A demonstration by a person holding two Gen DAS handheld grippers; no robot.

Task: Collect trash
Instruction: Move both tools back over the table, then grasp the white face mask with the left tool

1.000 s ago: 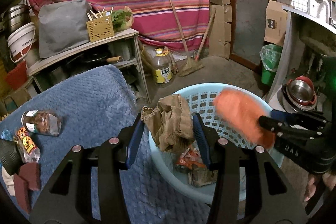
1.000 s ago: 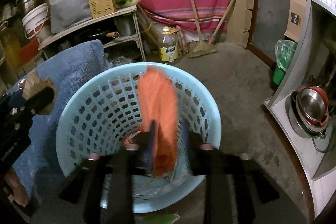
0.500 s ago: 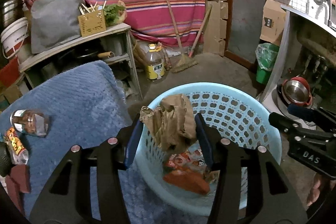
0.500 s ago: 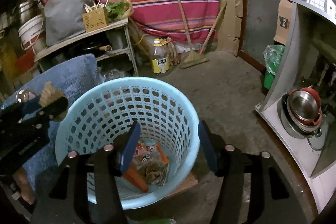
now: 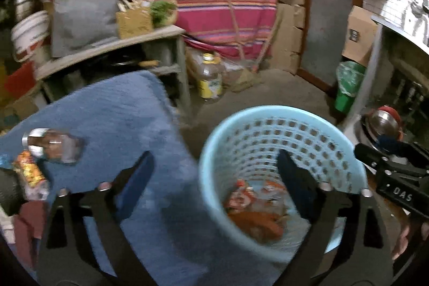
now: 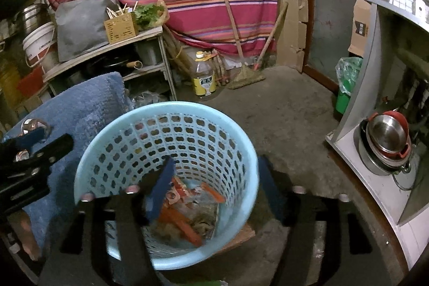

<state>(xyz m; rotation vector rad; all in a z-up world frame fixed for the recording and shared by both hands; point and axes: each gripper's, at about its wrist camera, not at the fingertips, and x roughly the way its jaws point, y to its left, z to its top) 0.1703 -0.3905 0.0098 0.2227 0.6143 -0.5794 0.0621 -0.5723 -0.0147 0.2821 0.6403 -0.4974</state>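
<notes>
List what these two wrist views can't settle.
- Left wrist: motion blur leaves the trash in the basket unidentifiable.
- Left wrist: items on the blue mat cut by the left edge.
- Right wrist: basket bottom partly hidden behind the right gripper.

Blue towel (image 5: 112, 109) carrying jar (image 5: 51, 145), packet (image 5: 29, 173)

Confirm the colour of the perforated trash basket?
Light blue basket; it shows best in the right wrist view.
</notes>
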